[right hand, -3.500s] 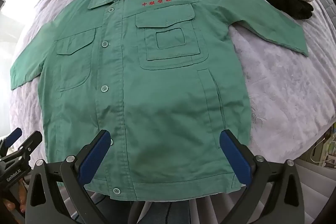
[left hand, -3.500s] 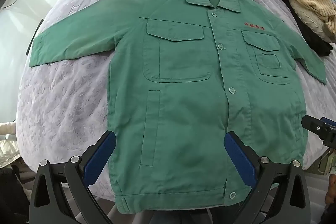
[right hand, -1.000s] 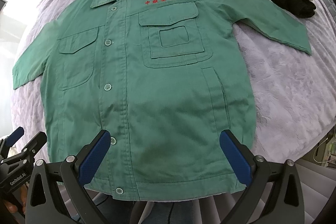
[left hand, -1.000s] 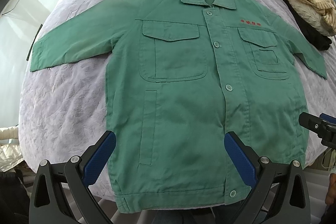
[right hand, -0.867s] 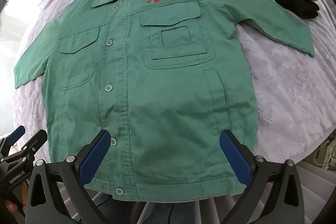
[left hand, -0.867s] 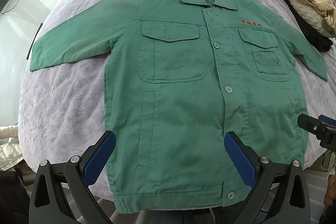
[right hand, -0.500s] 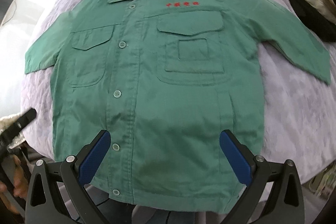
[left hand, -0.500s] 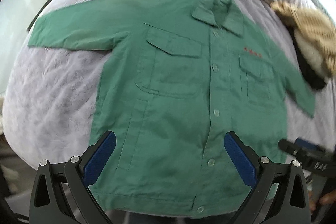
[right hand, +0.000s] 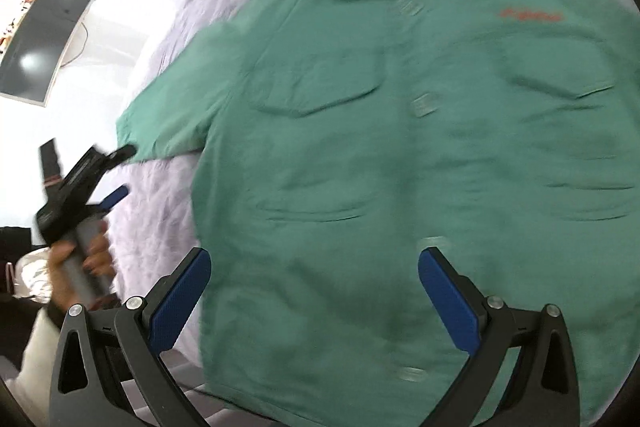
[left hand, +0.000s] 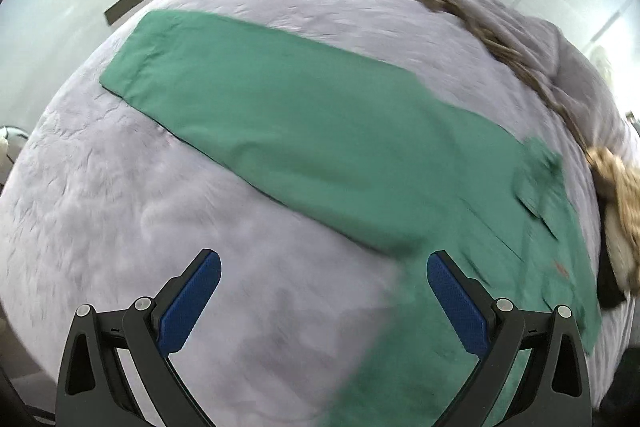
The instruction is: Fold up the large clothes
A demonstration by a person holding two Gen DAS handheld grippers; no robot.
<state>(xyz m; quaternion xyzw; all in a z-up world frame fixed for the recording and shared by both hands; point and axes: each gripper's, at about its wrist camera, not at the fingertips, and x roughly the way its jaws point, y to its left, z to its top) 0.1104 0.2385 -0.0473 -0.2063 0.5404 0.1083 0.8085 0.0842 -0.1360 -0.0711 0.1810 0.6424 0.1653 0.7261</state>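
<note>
Bed: a pale lilac quilted cover (left hand: 168,219) fills most of both wrist views and carries everything here.
Jacket: the green work jacket (right hand: 400,155) lies face up and buttoned on the bed, filling the centre and right of the right wrist view, collar toward the upper edge, red lettering at upper right. Both views are blurred by motion.
Sleeve: one long sleeve (left hand: 280,115) runs flat across the left wrist view, from its cuff at upper left down to the jacket body at lower right.
Other clothes: a tan knitted heap (left hand: 616,187) sits at the right edge of the left wrist view, beside the jacket.
Left gripper (left hand: 324,303): fingers spread wide and holding nothing, poised over bare bedcover with the sleeve just beyond; in the right wrist view it shows at the left edge, near the cuff.
Right gripper (right hand: 314,301): fingers spread wide, empty, above the jacket's lower front.
Step in hand: judged as the approach to the first fold, with nothing folded yet.
Next move: probably the left fingers must reach the cuff, pinch it, and carry the sleeve across the chest.
</note>
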